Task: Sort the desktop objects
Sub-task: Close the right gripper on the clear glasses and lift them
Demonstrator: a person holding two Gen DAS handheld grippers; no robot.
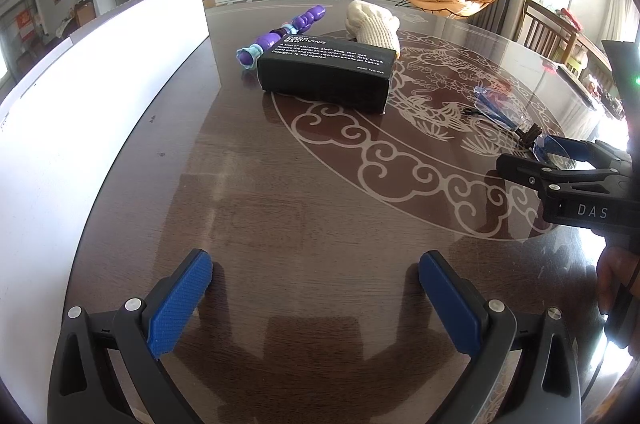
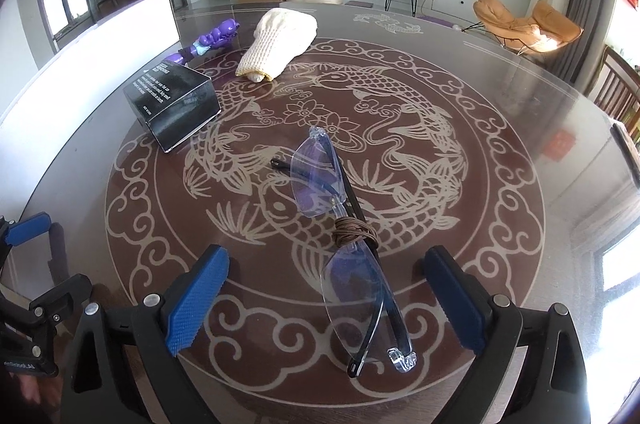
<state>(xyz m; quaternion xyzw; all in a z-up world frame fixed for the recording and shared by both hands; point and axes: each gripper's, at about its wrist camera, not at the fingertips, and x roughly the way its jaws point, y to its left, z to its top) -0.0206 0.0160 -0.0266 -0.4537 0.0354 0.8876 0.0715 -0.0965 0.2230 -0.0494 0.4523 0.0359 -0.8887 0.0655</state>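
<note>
Tabletop (image 2: 500,96): glasses (image 2: 344,240) between parted jaws

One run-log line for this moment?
left gripper: open, empty | right gripper: open around glasses, not gripping | black box, knit hat, purple toy: on table

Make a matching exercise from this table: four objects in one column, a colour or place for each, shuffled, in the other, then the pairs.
Objects:
1. box
2. knitted hat
3. toy
4. glasses

Descriptions:
A. purple with pale blue parts
B. cream, lying at the far side of the table
C. clear lenses, between the open right gripper's fingers
D. black with white print

Pairs: 1-D, 2-B, 3-A, 4-C
</note>
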